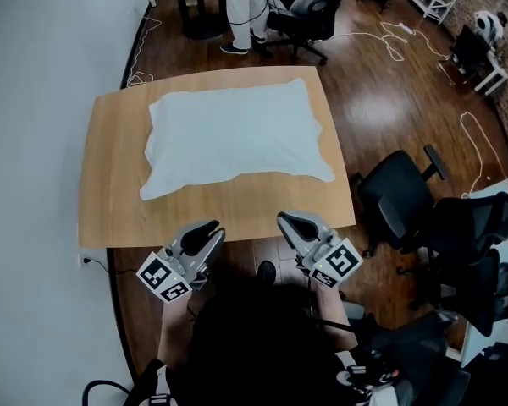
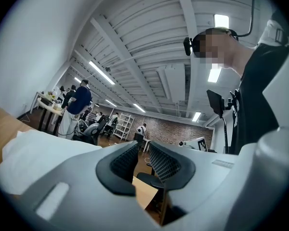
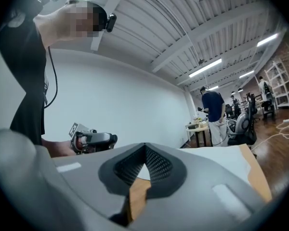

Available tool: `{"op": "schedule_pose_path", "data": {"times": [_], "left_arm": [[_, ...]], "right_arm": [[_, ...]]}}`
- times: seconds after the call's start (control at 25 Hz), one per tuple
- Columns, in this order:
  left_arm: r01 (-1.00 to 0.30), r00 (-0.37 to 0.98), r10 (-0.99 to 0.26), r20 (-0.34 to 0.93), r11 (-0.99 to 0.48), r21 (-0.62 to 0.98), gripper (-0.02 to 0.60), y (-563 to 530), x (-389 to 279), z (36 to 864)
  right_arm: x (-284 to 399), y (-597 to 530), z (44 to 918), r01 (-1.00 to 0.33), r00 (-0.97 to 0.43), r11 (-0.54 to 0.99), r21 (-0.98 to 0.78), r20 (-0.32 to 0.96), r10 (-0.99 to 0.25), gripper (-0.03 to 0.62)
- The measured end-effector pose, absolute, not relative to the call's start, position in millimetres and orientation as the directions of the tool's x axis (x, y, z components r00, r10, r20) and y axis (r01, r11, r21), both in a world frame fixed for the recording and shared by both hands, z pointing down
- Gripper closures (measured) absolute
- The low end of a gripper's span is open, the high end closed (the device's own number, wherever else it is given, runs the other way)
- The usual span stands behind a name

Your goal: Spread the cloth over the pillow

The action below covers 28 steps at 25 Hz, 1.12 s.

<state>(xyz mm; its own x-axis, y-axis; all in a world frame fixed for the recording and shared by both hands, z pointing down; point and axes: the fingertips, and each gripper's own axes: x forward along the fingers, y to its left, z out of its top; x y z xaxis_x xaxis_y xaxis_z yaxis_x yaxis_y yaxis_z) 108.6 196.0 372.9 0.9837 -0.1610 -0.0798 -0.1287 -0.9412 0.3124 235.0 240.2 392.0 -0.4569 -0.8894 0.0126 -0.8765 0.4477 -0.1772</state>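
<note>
A white cloth [image 1: 237, 138] lies spread flat over the pillow on the wooden table [image 1: 110, 201], with one corner trailing toward the right edge. Both grippers hover at the table's near edge, short of the cloth and pointing at it. My left gripper [image 1: 210, 228] has its jaws a little apart with nothing between them. In the left gripper view [image 2: 143, 146] the white cloth [image 2: 38, 153] shows to the left. My right gripper [image 1: 286, 221] is shut and empty, its tips meeting in the right gripper view [image 3: 145, 148], with the cloth [image 3: 216, 160] beyond.
Black office chairs [image 1: 402, 197] stand close to the table's right side. A person [image 1: 241, 7] stands by another chair [image 1: 309, 11] beyond the far edge. Cables [image 1: 474, 142] lie on the wooden floor. A white wall runs along the left.
</note>
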Motion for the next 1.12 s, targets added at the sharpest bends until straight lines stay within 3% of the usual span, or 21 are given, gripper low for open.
{"op": "schedule_pose_path", "data": {"times": [0.36, 0.76, 1.12], "left_arm": [[-0.145, 0.98, -0.18, -0.082, -0.935, 0.325, 0.522, 234.4, 137.1, 360.6], [-0.177, 0.973, -0.216, -0.086, -0.928, 0.328, 0.523, 257.4, 131.5, 335.6], [-0.098, 0.973, -0.161, -0.166, -0.938, 0.333, 0.58, 260.8, 107.1, 316.0]], "right_arm": [[246.4, 271.1, 411.0, -0.827, -0.534, 0.527, -0.196, -0.02, -0.845, 0.592], [266.4, 285.1, 399.8, -0.823, -0.527, 0.529, -0.207, -0.067, -0.847, 0.592], [243.4, 288.4, 384.0, -0.836, -0.515, 0.517, -0.184, -0.063, -0.855, 0.592]]}}
